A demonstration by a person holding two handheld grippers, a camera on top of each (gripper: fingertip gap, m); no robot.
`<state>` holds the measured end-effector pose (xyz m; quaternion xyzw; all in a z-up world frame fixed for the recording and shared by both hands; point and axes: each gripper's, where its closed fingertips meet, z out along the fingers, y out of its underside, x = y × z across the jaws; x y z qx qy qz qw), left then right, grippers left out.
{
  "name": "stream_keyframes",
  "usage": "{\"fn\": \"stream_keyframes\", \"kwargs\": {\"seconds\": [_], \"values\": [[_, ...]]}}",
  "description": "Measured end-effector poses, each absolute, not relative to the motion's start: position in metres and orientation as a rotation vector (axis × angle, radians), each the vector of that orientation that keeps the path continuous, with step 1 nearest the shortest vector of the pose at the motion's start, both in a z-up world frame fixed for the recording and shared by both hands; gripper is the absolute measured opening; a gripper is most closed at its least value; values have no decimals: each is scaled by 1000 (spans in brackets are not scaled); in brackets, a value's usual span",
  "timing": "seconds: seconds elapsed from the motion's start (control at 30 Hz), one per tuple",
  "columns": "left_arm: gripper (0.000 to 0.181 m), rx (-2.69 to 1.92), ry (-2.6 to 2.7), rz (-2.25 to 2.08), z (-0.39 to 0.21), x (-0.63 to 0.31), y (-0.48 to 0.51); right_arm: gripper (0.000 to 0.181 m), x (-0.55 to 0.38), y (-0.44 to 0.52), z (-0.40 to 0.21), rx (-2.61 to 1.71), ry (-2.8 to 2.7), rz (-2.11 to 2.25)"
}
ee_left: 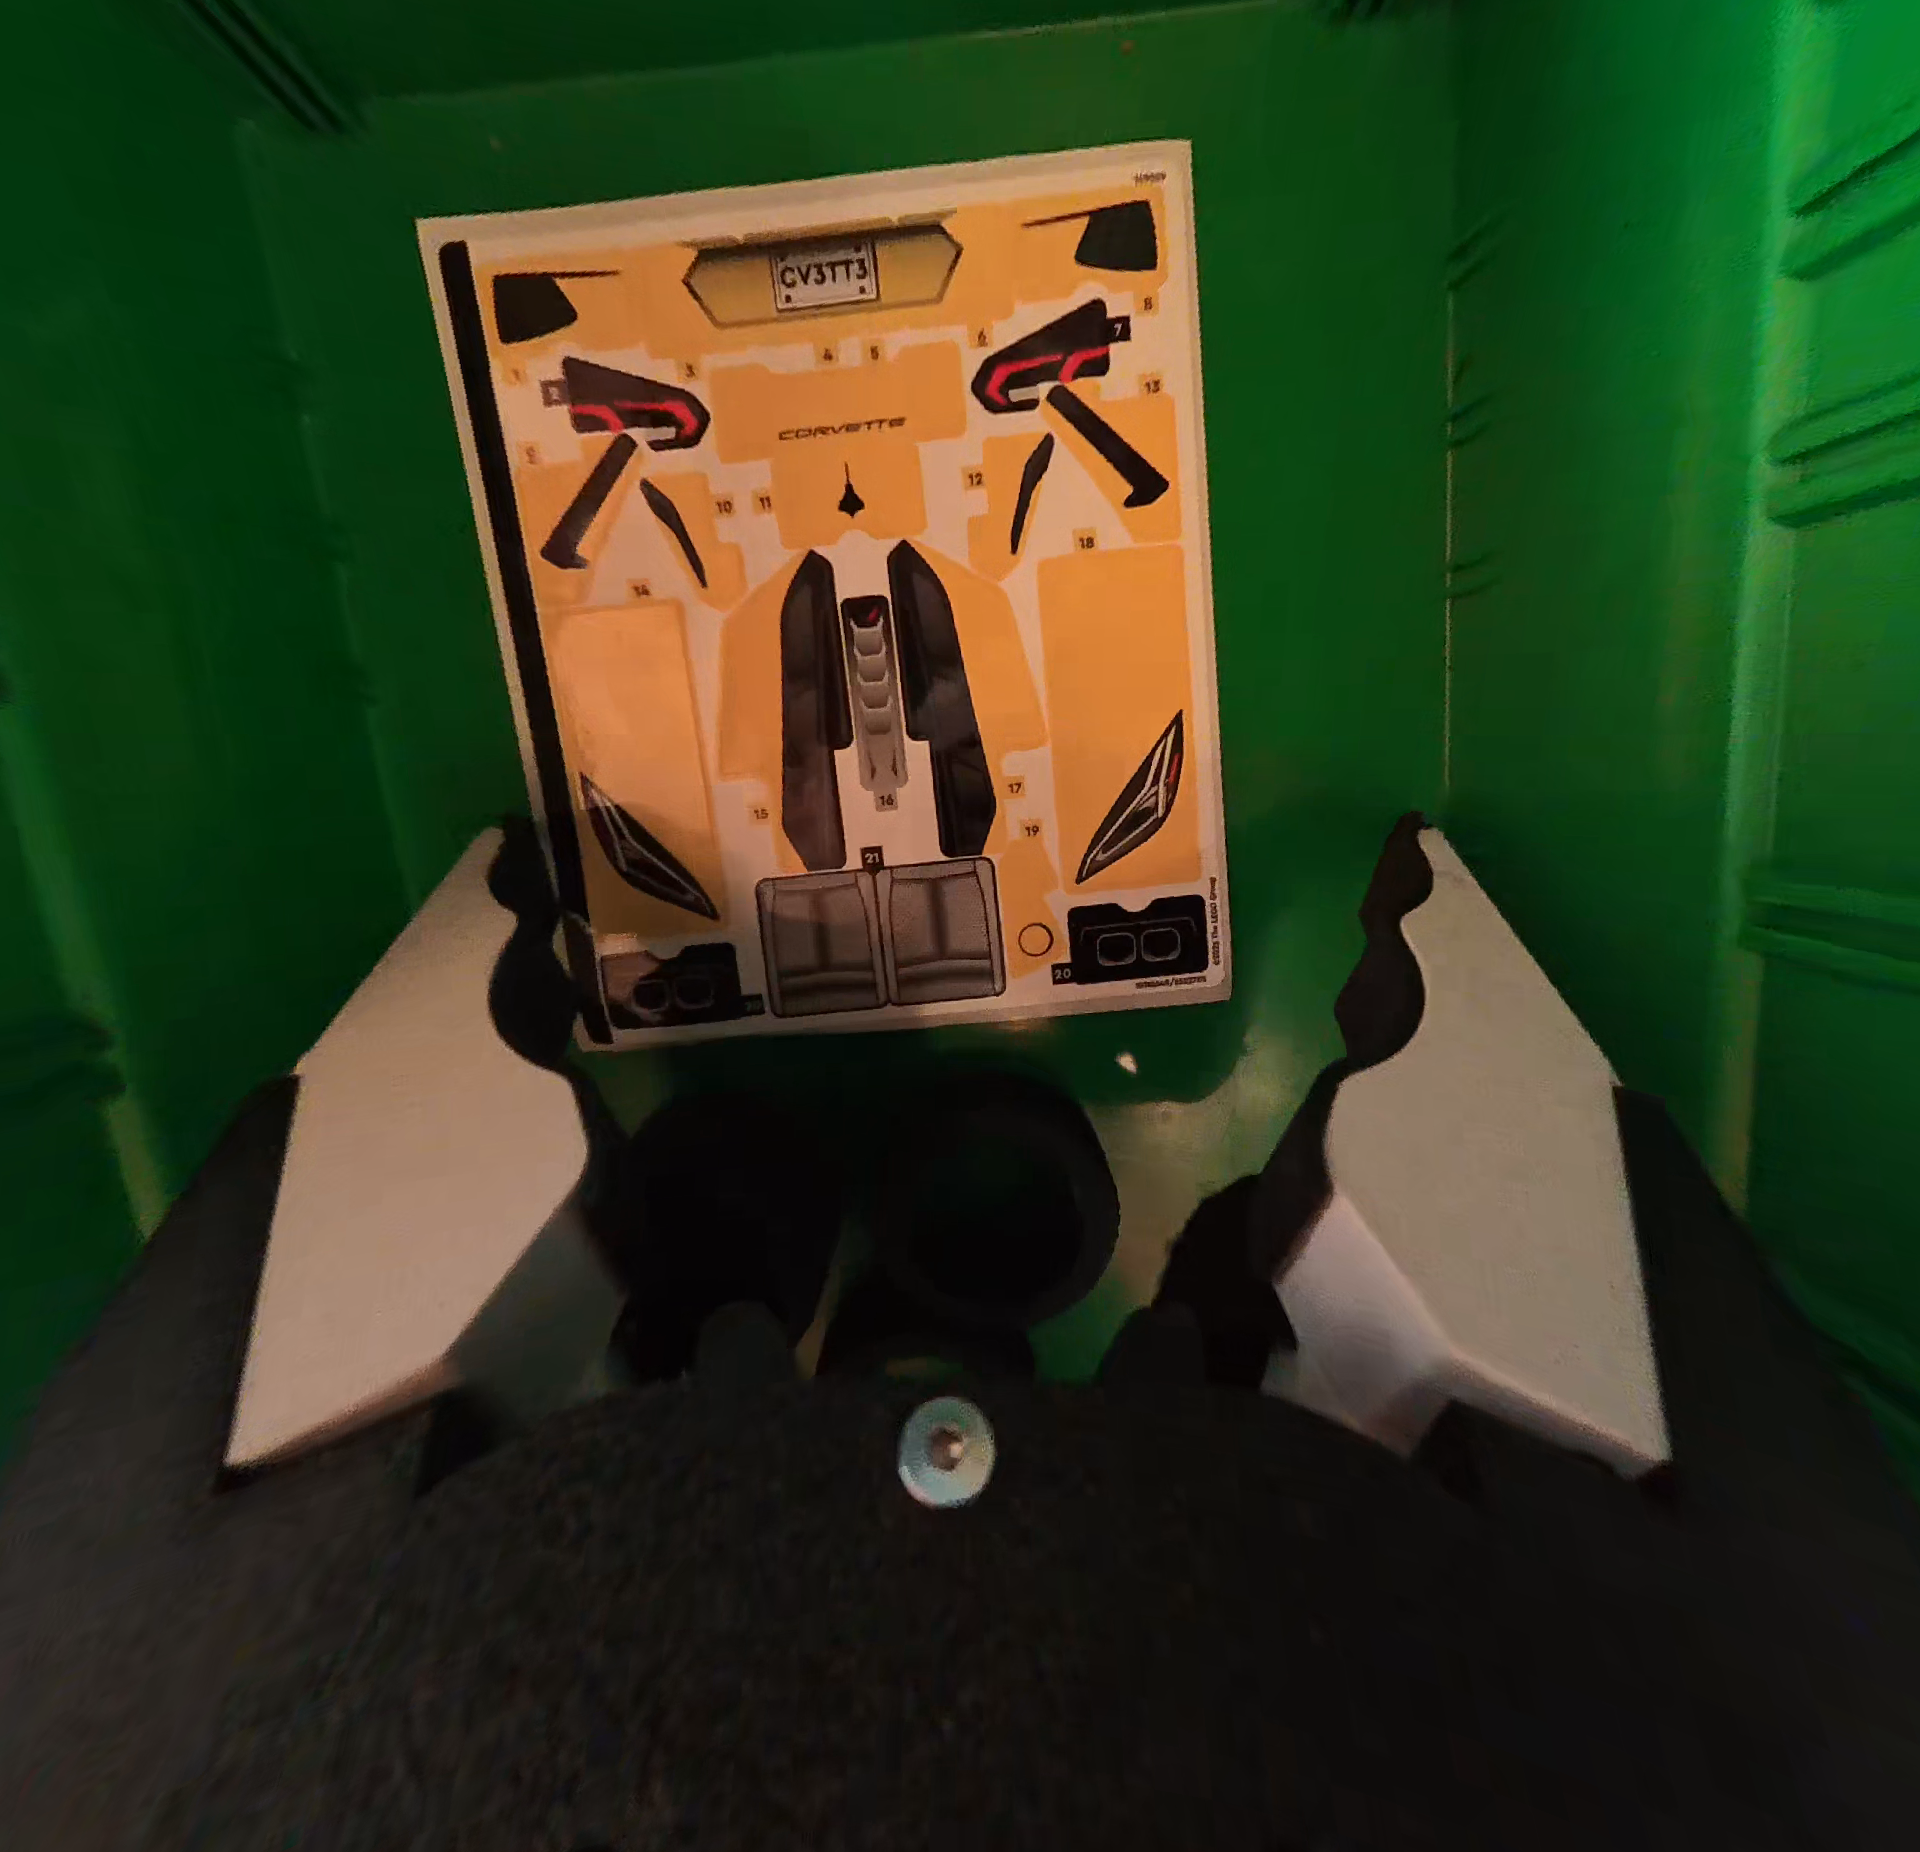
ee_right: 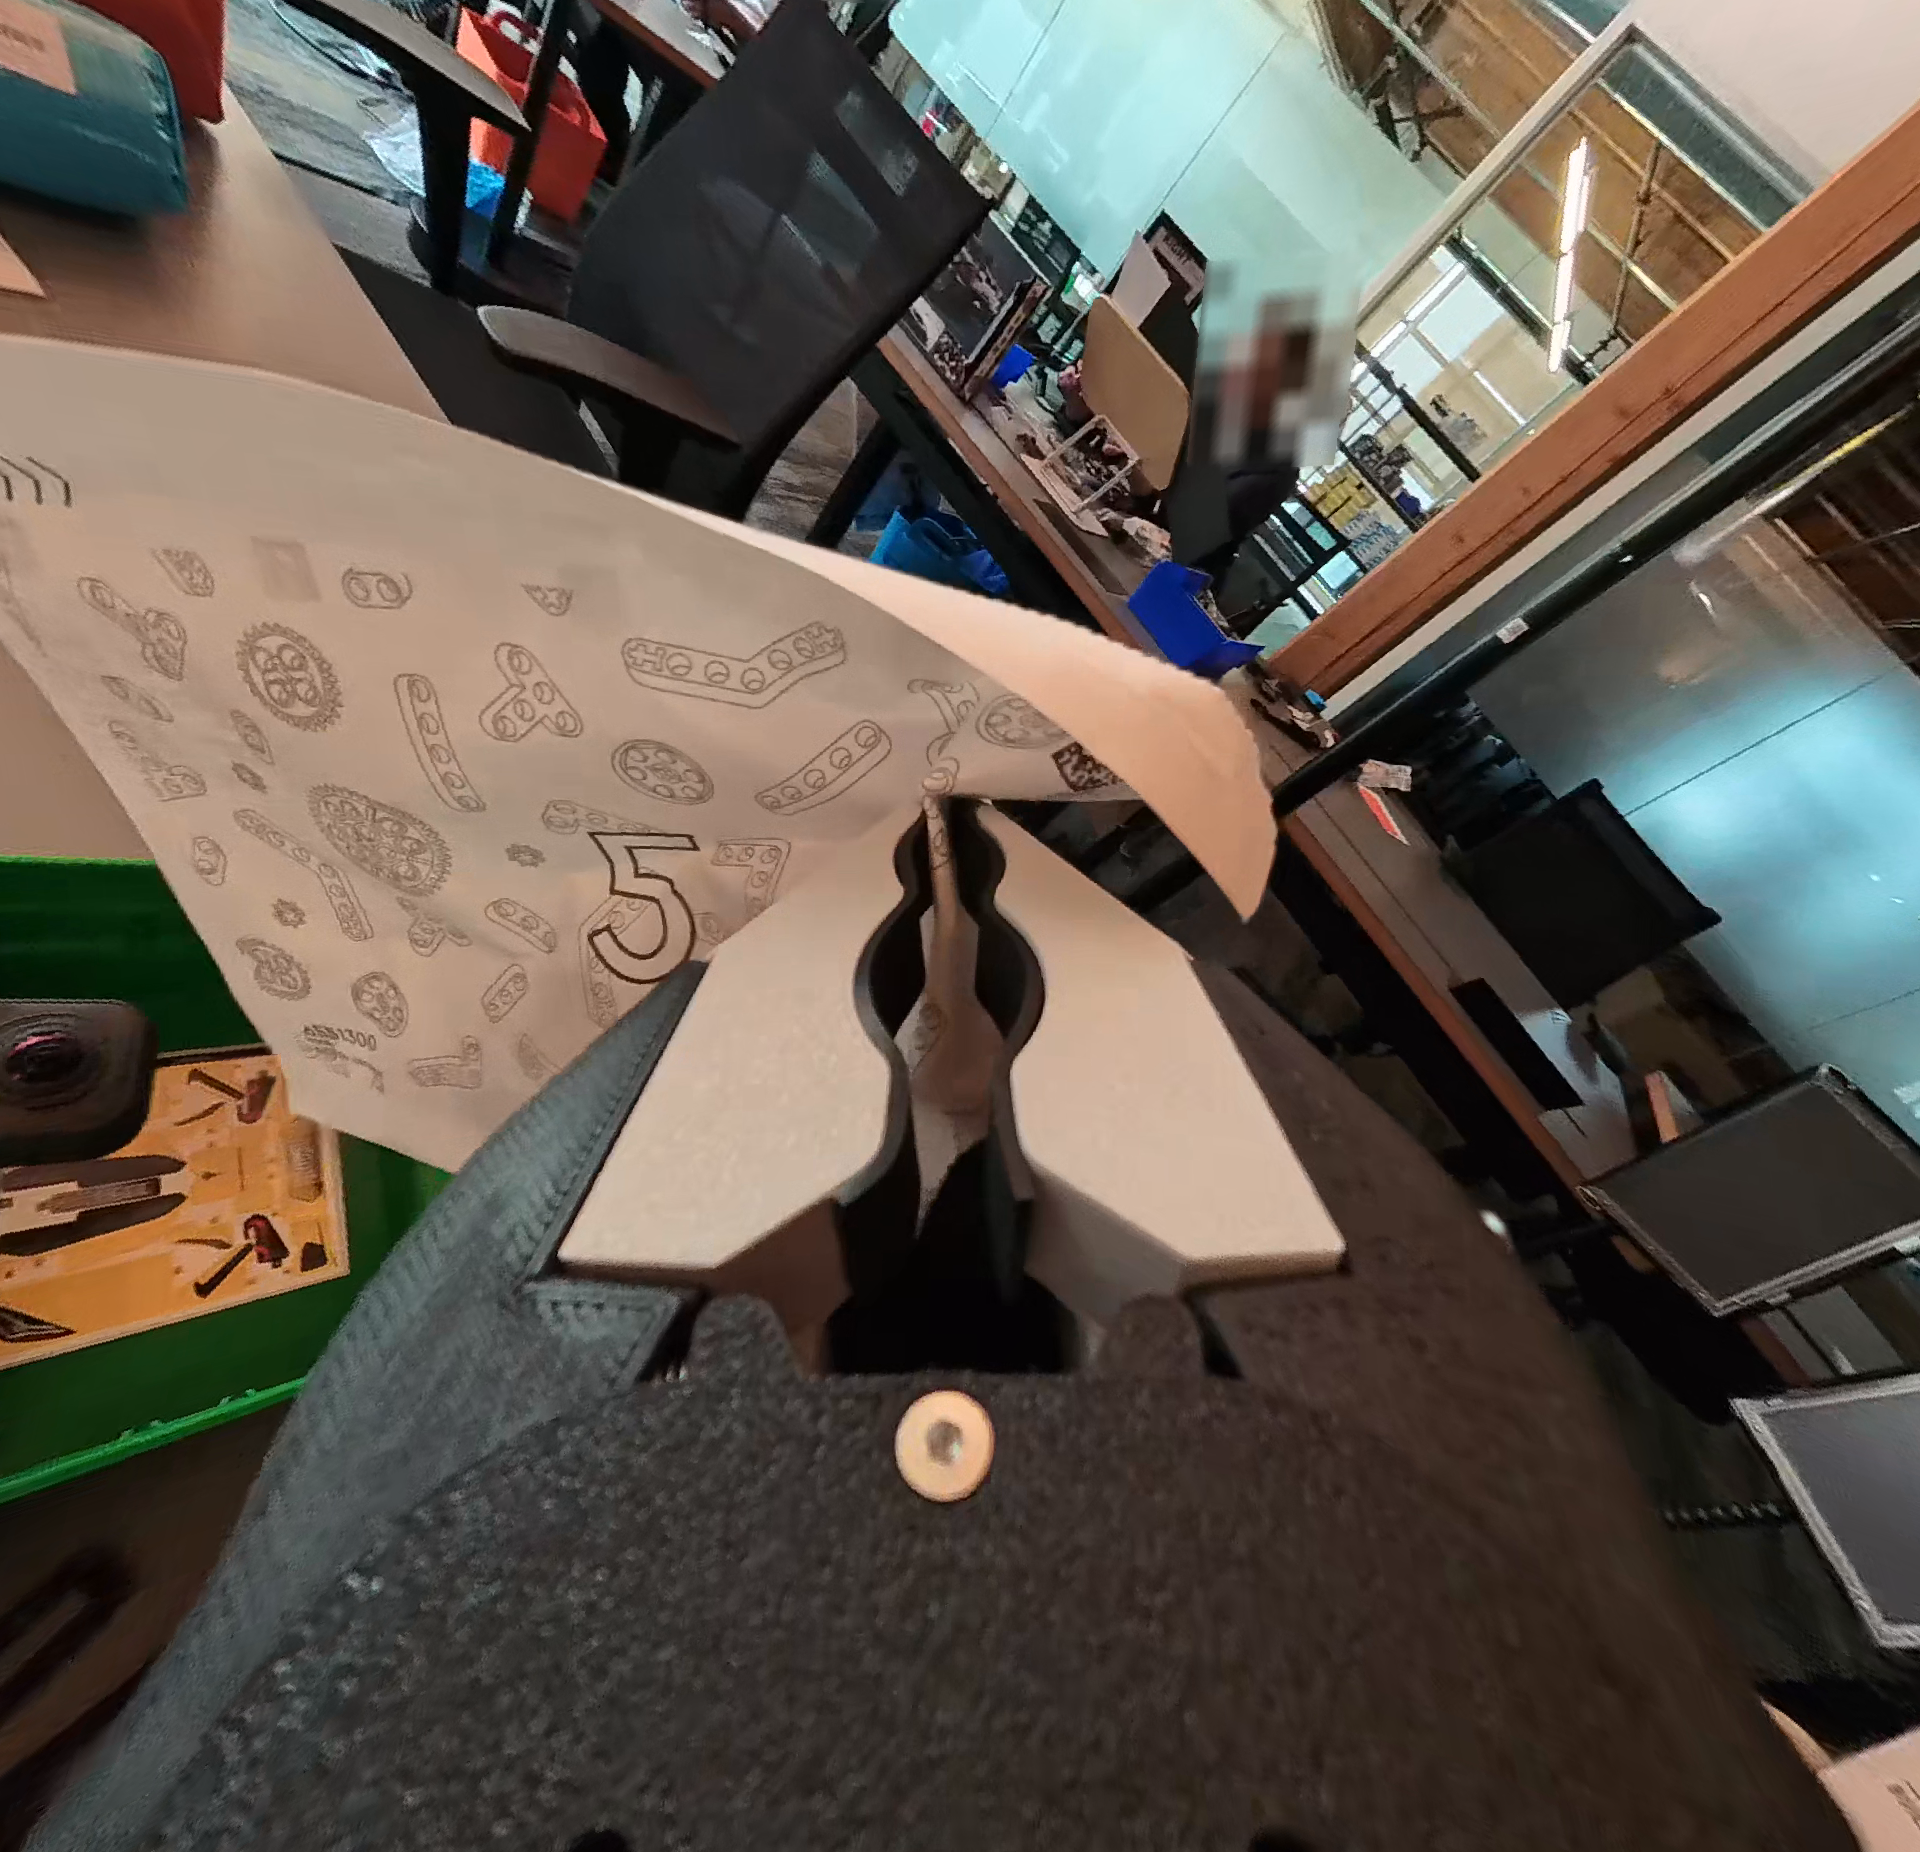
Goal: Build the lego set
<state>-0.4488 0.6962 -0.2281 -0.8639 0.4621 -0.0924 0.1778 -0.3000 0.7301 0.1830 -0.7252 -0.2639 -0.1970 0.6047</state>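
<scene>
In the left wrist view my left gripper [ee_left: 956, 836] is open and empty inside a green bin [ee_left: 1610, 555]. A yellow and white sticker sheet [ee_left: 831, 597] lies flat on the bin floor, its near edge between my fingertips. Two black tyres [ee_left: 862, 1220] lie close in, between the fingers. In the right wrist view my right gripper [ee_right: 948, 826] is shut on the edge of a white paper bag [ee_right: 499, 722] printed with outlines of parts, and holds it up above the bin. The bag hangs out to the left.
The green bin [ee_right: 125, 1387] with the sticker sheet [ee_right: 156, 1210] shows at lower left in the right wrist view, with the left gripper's camera [ee_right: 62, 1075] over it. A black office chair [ee_right: 769, 233], a long wooden desk [ee_right: 1382, 867] with clutter and a teal pouch [ee_right: 83, 129] lie beyond. The tips of one gripper are about 40 cm away from the tips of the other.
</scene>
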Motion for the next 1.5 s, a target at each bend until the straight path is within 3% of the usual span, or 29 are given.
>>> {"fn": "stream_keyframes", "kwargs": {"seconds": [0.17,0.27,0.33,0.47,0.53,0.63,0.97,1.13,1.33,1.5], "values": [[135,-2446,1340,-252,-225,-446,693,1,-300,731,177,-1694,-626,-392],[104,-2421,1350,-268,-219,-443,689,2,-296,732,173,-1702,-623,-395],[67,-2393,1348,-277,-215,-442,687,2,-294,731,172,-1707,-620,-392],[52,-2392,1330,-277,-213,-443,686,2,-292,728,170,-1713,-624,-363],[25,-2372,1335,-240,-211,-447,688,2,-291,728,170,-1716,-627,-362],[14,-2301,1330,-168,-201,-453,693,1,-286,726,172,-1717,-623,-375],[7,-2095,1118,-215,-121,-484,693,1,-270,707,196,-1691,-580,-363],[8,-2015,869,-150,-30,-546,670,1,-261,680,216,-1667,-576,-347],[9,-1875,786,-142,71,-573,580,1,-243,649,224,-1680,-571,-337],[12,-1861,975,-340,82,-508,477,1,-225,621,213,-1711,-588,-356]]}}
